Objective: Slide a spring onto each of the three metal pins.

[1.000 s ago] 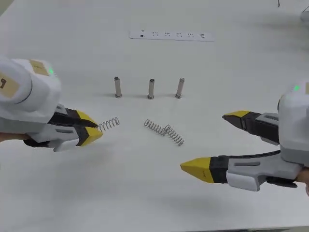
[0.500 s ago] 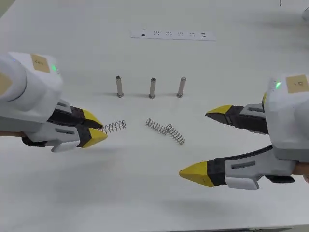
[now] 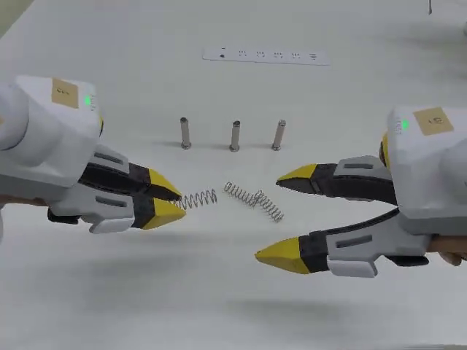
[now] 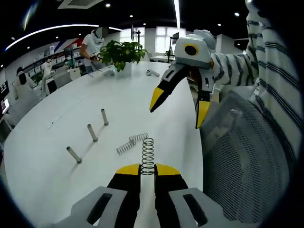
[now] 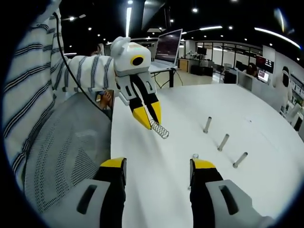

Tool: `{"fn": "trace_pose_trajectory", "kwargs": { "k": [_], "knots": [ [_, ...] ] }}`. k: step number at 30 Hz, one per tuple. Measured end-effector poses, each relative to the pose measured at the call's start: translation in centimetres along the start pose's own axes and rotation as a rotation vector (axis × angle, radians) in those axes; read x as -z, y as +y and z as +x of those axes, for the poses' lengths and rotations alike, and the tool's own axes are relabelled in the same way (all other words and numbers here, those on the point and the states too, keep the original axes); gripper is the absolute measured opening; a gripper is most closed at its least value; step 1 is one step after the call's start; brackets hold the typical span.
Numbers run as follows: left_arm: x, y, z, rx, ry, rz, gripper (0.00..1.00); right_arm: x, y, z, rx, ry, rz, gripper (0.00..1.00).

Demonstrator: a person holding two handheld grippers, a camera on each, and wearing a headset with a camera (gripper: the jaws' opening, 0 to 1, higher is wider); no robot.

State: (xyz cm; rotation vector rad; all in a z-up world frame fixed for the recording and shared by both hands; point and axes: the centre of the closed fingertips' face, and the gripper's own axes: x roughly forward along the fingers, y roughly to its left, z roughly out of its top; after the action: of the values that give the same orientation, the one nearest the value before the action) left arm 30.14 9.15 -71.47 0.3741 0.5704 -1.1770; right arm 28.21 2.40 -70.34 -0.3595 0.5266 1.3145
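Observation:
Three metal pins (image 3: pixel 185 133), (image 3: pixel 235 136), (image 3: pixel 279 135) stand upright in a row on the white table. My left gripper (image 3: pixel 171 200) is shut on one end of a spring (image 3: pixel 197 198), which sticks out level toward the right, in front of the left pin. In the left gripper view that spring (image 4: pixel 147 152) rises from the closed tips (image 4: pixel 147 168). Two loose springs (image 3: pixel 241 193), (image 3: pixel 268 206) lie end to end before the middle pin. My right gripper (image 3: pixel 281 216) stands wide open just right of them, holding nothing.
A white power strip (image 3: pixel 266 55) lies flat behind the pins. A mesh chair back (image 4: pixel 237 156) stands at the near table edge. Plants (image 4: pixel 121 52) and people are at the table's far end.
The left gripper has carried its spring rightward, toward the loose springs. The right gripper has moved left toward the centre, still open.

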Motion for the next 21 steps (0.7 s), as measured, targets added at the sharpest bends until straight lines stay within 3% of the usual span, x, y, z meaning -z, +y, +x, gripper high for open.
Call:
{"fn": "trace_pose_trajectory", "kwargs": {
  "k": [8,15,21],
  "knots": [
    [0.1,-0.9,0.5,0.044,0.01,0.02,0.02,-0.2,-0.1,1.0,-0.04,0.004,-0.002,0.4],
    [-0.3,-1.9,0.9,0.089,-0.006,0.021,0.02,-0.6,0.5,2.1,-0.085,0.0,-0.011,0.36],
    [-0.7,-2.6,1.1,0.115,-0.016,0.027,0.02,-0.7,1.0,2.6,-0.126,0.013,-0.029,0.26]
  ]
}}
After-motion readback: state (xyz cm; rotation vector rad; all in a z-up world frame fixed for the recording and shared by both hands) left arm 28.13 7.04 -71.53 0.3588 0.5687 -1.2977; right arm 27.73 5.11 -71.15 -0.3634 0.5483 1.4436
